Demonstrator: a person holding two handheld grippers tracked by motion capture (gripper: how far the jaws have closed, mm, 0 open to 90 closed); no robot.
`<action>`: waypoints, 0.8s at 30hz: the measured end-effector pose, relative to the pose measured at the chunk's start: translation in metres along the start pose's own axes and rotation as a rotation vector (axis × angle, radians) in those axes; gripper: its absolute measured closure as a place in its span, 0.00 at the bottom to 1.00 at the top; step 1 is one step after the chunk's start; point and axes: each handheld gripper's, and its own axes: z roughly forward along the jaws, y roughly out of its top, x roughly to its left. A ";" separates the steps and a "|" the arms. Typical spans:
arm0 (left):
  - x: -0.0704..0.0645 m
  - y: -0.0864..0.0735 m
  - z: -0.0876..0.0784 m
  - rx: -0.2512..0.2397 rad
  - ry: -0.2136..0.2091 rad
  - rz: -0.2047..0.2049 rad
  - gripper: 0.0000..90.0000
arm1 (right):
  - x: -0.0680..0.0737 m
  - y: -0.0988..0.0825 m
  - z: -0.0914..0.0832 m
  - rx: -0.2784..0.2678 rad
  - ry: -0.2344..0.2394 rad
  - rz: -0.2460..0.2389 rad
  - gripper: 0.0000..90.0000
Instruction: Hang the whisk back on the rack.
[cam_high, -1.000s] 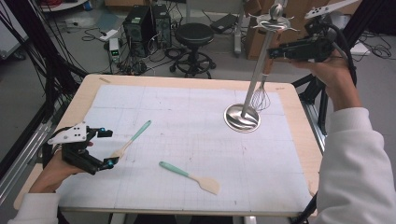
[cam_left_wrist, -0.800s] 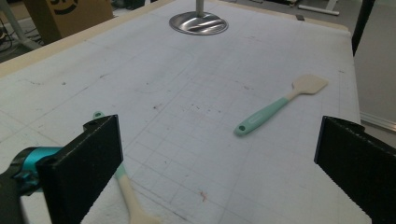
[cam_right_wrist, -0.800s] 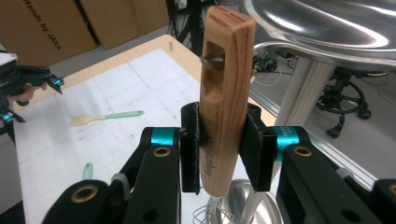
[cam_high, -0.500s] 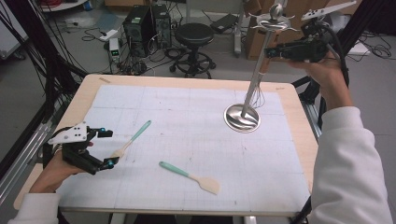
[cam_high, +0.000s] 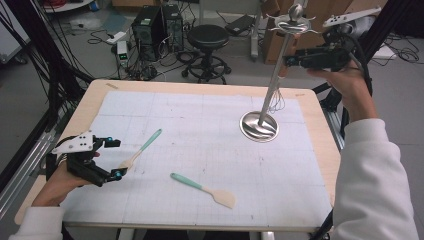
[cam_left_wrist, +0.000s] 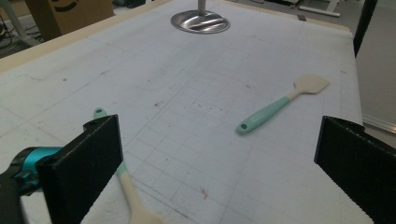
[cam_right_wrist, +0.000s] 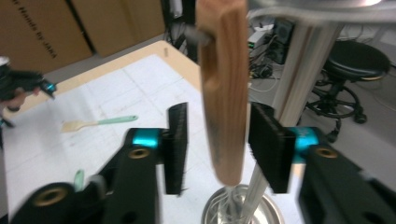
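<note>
Whisk handle: hanging beside stand pole, between right hand-held gripper jaws, just opened, pads now clear; whisk head hidden. Left hand-held gripper wide open, empty.

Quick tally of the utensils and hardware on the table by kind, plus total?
Mint-handled spatulas: 2, one near the left gripper, one mid-table
Steel utensil stand: 1
Wooden-handled utensil hanging on the stand: 1
Total: 4

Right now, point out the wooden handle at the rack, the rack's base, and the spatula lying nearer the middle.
wooden handle (cam_right_wrist: 223, 93), right gripper view, mid-length of the wood.
rack base (cam_high: 259, 126), high view, flat steel disc.
spatula (cam_high: 202, 188), high view, green handle near the blade.
</note>
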 end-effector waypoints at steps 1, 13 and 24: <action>0.000 0.000 0.000 0.001 0.001 0.001 0.02 | -0.001 -0.002 -0.001 0.001 0.002 -0.005 0.54; 0.000 -0.001 0.001 0.008 0.007 0.002 0.02 | 0.007 -0.030 -0.019 -0.018 0.035 -0.027 0.00; 0.001 -0.001 -0.001 -0.003 0.001 0.000 0.02 | 0.014 -0.041 -0.048 -0.041 0.010 -0.027 0.00</action>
